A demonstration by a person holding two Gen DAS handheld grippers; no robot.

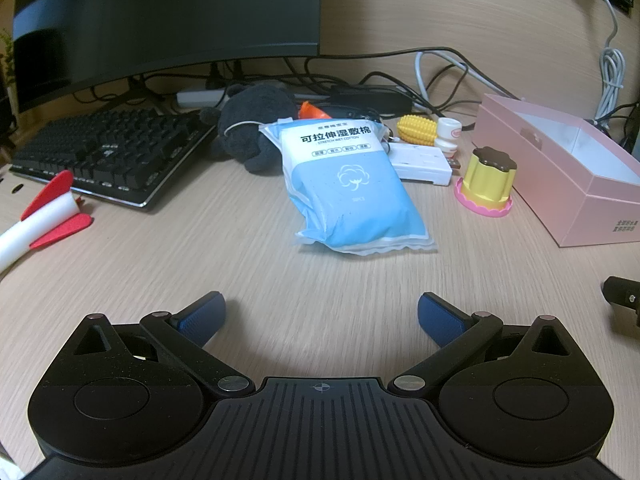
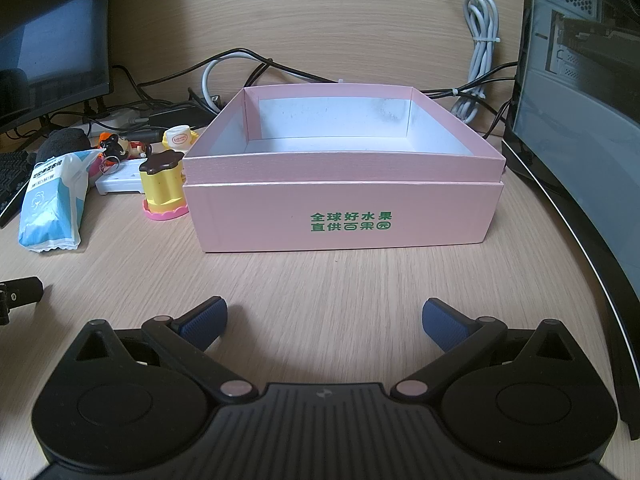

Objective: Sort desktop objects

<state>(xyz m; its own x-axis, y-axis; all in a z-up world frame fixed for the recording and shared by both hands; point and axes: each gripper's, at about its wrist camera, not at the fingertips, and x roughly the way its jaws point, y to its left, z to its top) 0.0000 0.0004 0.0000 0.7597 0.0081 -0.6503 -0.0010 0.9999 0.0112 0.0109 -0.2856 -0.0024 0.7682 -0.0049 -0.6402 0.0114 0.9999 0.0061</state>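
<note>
Left gripper: fingers spread wide, nothing between the blue pads, only bare desk under them. It tilts down toward the blue pack, which lies flat ahead of it, well clear of the tips.

Right gripper: likewise wide, pads empty, aimed at the front wall of the pink box. The box is open-topped and, as far as its inside shows, holds nothing.

Outward from the pack: black plush touching its far left corner, white block just beside its right edge, yellow cup toy between block and box. Corn toy and small white jar sit behind the block. Keyboard and foam rocket are off to the left.

Judgement: sorting has not started; every item is still out on the desk and the box is the likely destination.

Risks:
- The pack is soft and slick. A pinch across its middle may crumple it or let it slide out; a grip at the sealed edge may let it swing.
- Closing on the far end could snag the plush or nudge the block.
- The cup toy stands close to the box wall; reaching past it could tip it.
- The box is light card; a bump from the right gripper could push it back into the cables.
</note>
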